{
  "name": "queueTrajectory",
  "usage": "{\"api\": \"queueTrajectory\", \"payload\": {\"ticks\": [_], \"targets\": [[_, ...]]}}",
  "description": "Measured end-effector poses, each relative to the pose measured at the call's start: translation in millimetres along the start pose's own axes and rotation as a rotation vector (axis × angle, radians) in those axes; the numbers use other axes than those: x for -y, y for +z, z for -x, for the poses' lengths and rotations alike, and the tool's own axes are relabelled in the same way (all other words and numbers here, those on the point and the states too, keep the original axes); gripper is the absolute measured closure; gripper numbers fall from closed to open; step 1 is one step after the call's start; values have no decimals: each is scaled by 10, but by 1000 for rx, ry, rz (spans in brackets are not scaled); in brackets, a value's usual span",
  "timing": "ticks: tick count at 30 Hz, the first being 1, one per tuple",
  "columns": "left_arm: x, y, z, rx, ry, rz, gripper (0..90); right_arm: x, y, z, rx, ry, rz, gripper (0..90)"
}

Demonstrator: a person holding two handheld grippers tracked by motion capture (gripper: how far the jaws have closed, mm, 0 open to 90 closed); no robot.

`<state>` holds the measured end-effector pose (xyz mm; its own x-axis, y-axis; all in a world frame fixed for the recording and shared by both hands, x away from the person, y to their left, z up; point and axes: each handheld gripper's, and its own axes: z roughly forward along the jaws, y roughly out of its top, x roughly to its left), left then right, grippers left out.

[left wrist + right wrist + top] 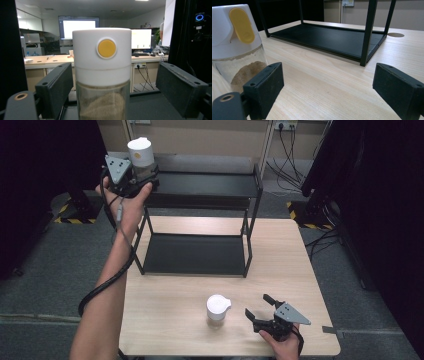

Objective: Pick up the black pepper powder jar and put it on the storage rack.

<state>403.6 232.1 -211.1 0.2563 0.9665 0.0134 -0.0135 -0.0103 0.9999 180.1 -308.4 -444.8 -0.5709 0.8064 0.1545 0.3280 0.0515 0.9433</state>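
At the upper left of the high view, your left gripper (134,174) stands at the top shelf (210,184) of the black rack (250,220). The raised jar (102,72) sits between its jaws, which stand wide of the glass in the left gripper view: no grip there, and the jar appears set on the shelf. Lower right, your right gripper (261,312) rests open and empty on the table (165,320), just beside the second jar (217,307). Judged step: placement done. Next, close squarely on the second jar.
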Motion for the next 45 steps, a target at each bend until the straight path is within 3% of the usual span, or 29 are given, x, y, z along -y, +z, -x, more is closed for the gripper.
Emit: {"api": "queueTrajectory", "payload": {"ticks": [20,34,45], "targets": [[308,-363,45,58,25,25,140,-4,4,-2,1,2,-2,101],[546,-573,25,81,15,21,141,-6,4,-11,3,-2,-3,101],[831,-754,70,111,4,19,141,-4,3,-14,4,-3,-2,101]]}}
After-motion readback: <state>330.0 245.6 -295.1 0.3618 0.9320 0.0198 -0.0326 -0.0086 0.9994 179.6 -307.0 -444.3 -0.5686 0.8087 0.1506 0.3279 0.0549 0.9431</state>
